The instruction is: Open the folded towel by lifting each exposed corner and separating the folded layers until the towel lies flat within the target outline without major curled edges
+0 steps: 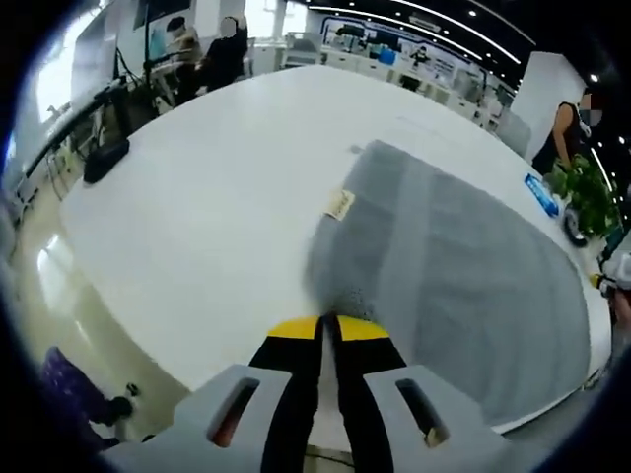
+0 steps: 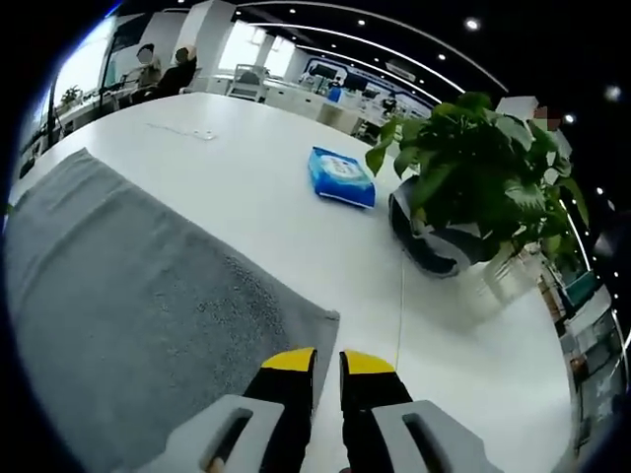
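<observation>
Your left gripper (image 1: 329, 325) has its yellow-tipped jaws pressed nearly together, only a thin slit between them, and the tips sit right at the near corner of the grey towel (image 1: 463, 266). Whether any cloth is caught in that slit, you cannot tell from here. The corner just ahead of the tips looks a little bunched and blurred. From there the towel runs away across the white surface (image 1: 217, 197), lying mostly flat, with a lengthwise crease line showing along it. A small cream label (image 1: 340, 204) sits at the towel's left edge, about halfway up.

Your right gripper (image 2: 327, 362) also has its jaws close together, a narrow gap between the yellow tips, and nothing visibly held. The tips hover just beside the towel's (image 2: 128, 305) pointed corner, which lies flat on the surface (image 2: 463, 365). Beyond, well apart from the towel, a blue packet (image 2: 341, 175) rests on the surface, and near it to the right stands a leafy green plant (image 2: 473, 158) in a dark pot (image 2: 434, 246). Far off, people sit at desks in the background.
</observation>
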`<state>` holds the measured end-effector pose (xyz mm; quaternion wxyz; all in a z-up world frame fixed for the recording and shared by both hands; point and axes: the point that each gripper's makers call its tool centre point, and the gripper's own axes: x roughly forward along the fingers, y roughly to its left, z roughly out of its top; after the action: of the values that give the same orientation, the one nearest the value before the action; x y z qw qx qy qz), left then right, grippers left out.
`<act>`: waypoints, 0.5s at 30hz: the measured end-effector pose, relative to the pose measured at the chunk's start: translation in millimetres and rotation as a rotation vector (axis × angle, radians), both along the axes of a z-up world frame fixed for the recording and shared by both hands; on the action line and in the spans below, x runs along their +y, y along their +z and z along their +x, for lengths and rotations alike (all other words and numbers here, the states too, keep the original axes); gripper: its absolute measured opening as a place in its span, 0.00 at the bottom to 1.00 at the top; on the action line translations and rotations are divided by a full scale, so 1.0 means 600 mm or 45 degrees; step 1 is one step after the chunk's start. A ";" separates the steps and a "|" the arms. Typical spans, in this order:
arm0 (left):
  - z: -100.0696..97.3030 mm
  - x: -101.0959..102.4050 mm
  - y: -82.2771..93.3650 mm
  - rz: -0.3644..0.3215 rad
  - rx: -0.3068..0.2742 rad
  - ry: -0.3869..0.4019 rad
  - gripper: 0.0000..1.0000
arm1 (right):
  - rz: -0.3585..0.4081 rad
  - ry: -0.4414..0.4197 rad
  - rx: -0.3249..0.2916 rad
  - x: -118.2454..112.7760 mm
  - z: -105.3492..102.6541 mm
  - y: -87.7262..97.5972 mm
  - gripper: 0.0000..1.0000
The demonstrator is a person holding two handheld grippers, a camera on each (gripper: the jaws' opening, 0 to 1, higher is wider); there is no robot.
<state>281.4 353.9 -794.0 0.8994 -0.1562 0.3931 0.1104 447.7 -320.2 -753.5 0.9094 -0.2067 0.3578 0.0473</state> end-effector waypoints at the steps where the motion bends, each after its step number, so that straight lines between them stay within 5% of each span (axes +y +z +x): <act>1: 0.007 -0.009 0.000 -0.031 -0.009 -0.006 0.02 | 0.011 -0.007 -0.008 0.002 -0.002 0.005 0.06; 4: 0.013 -0.031 0.003 -0.114 0.029 -0.010 0.00 | 0.024 -0.016 -0.034 0.009 -0.009 0.024 0.06; 9: 0.058 -0.067 0.045 0.011 -0.095 -0.172 0.00 | 0.019 -0.002 -0.059 0.022 -0.024 0.044 0.05; 15: 0.084 -0.142 0.022 -0.026 -0.066 -0.323 0.00 | 0.023 0.012 -0.054 0.040 -0.046 0.048 0.05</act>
<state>331.9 269.0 -780.6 0.9144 -0.1172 0.3874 -0.0121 420.3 -296.5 -724.9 0.9183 -0.2014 0.3370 0.0506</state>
